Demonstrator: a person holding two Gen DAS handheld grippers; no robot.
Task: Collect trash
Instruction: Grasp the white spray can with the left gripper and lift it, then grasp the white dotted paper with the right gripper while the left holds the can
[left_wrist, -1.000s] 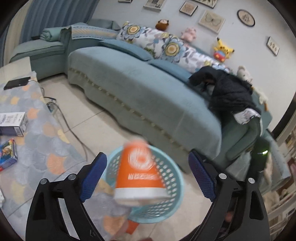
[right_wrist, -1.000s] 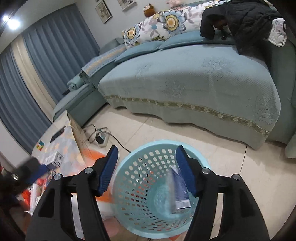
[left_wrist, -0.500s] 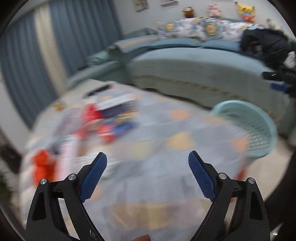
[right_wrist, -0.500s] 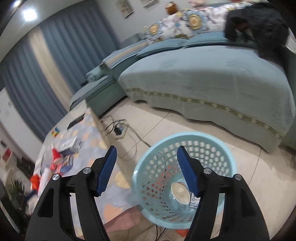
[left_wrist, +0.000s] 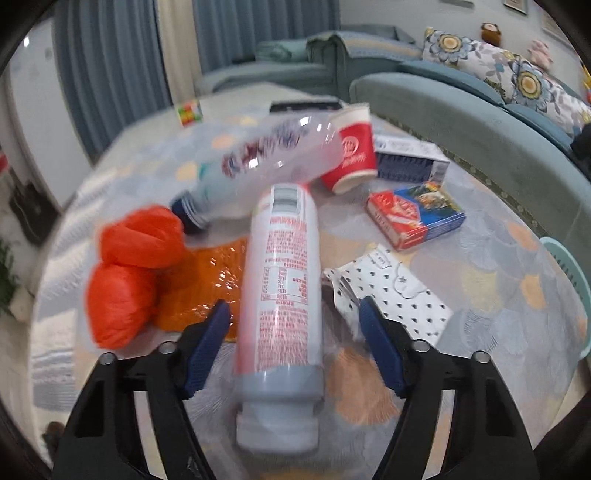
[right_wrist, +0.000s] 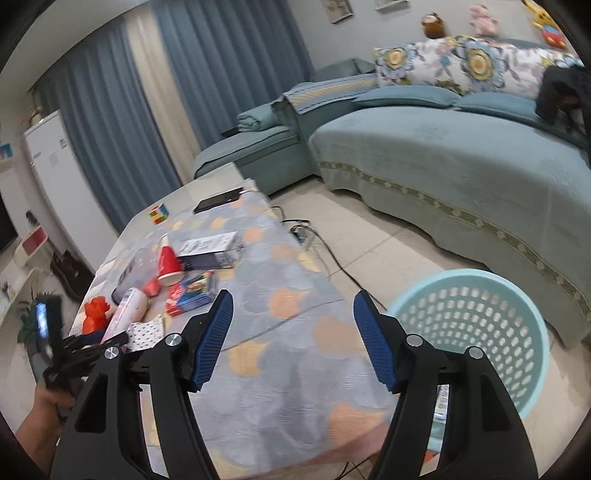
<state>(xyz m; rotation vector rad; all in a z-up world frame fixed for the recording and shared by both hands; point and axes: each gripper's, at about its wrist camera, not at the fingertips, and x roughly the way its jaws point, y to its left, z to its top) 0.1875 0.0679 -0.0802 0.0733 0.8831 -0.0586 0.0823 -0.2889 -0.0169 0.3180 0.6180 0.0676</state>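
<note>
My left tongs (left_wrist: 293, 334) are closing around a white bottle with red print (left_wrist: 282, 280) that lies on the table (left_wrist: 498, 266) with its grey cap end toward me; the bottle sits between the blue pads (left_wrist: 208, 347), and I can see a gap on each side, so they are not pressing on it. Just left of that bottle lies a crumpled orange bag (left_wrist: 133, 273) on an orange foil wrapper (left_wrist: 207, 280), and just right of it a white wrapper with small dark dots (left_wrist: 399, 295). Beyond the bottle's far end a clear plastic bottle with a dark cap (left_wrist: 258, 166) lies tilted across the table, touching a tipped red paper cup (left_wrist: 354, 147); behind and beside the cup are a white and blue box (left_wrist: 410, 158) and a red and blue carton (left_wrist: 413, 214). My right tongs (right_wrist: 291, 339) are spread with nothing between them, held over the near end of the patterned table cover, well apart from the litter. To their right the light blue perforated basket (right_wrist: 476, 328) stands on the tiled floor beside the table, in front of the teal sofa (right_wrist: 443, 155).
</note>
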